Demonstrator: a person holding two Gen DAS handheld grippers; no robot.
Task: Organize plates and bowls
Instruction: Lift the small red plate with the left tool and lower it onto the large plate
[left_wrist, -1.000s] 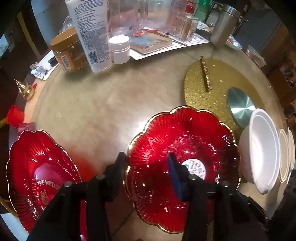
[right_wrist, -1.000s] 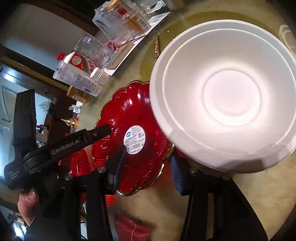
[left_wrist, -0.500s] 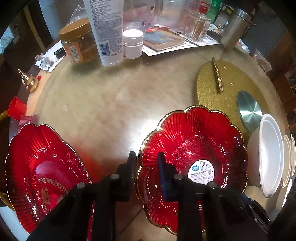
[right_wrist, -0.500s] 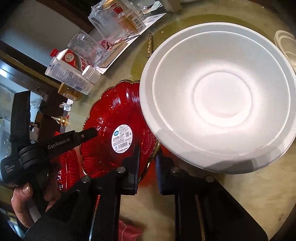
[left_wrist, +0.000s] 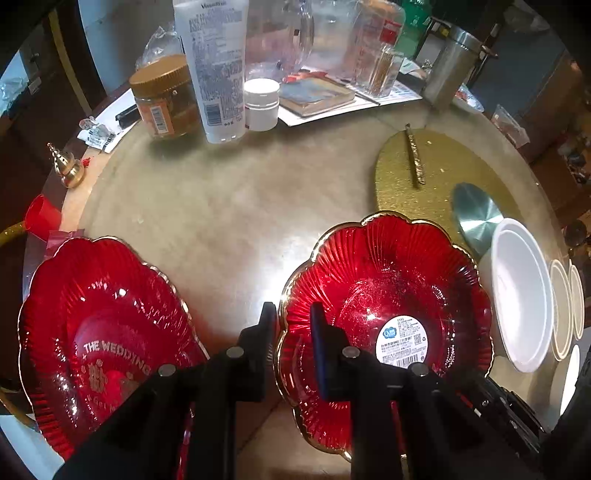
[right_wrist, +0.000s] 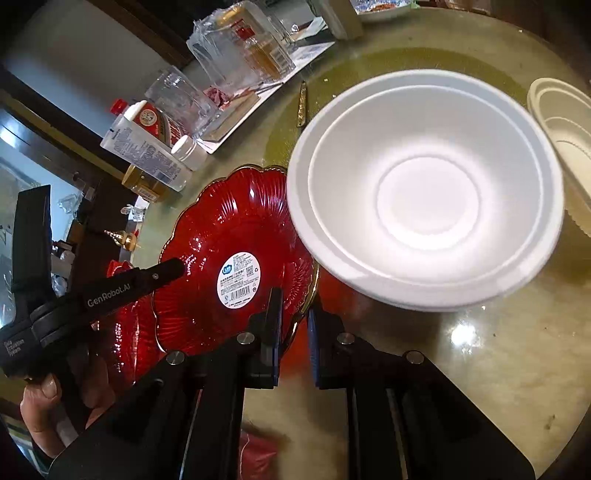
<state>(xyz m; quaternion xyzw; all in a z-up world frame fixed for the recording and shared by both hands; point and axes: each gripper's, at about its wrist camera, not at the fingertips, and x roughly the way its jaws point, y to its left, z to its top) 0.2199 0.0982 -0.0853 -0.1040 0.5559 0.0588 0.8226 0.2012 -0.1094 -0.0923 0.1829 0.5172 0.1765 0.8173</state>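
Note:
A red flower-shaped plate with a gold rim and a white label (left_wrist: 384, 295) sits on the round table; it also shows in the right wrist view (right_wrist: 229, 258). My left gripper (left_wrist: 293, 325) is shut on its left rim. My right gripper (right_wrist: 295, 321) is shut on its opposite rim. A second red plate lettered "THE WEDDING" (left_wrist: 99, 332) lies to the left. A white foam bowl (right_wrist: 424, 192) stands right beside the labelled plate and overlaps its edge in the right wrist view; it also shows in the left wrist view (left_wrist: 521, 291).
Cream ribbed bowls (right_wrist: 565, 129) stand right of the white bowl. A gold glitter mat (left_wrist: 432, 177) with a metal disc (left_wrist: 476, 214) lies behind. A jar (left_wrist: 162, 96), lotion tube (left_wrist: 218, 70), small white pot (left_wrist: 261, 103), book and steel cup (left_wrist: 450, 70) crowd the far edge.
Both grippers have closed from wide open onto opposite rims of the labelled red plate. The plate sits a little nearer the white bowl in view.

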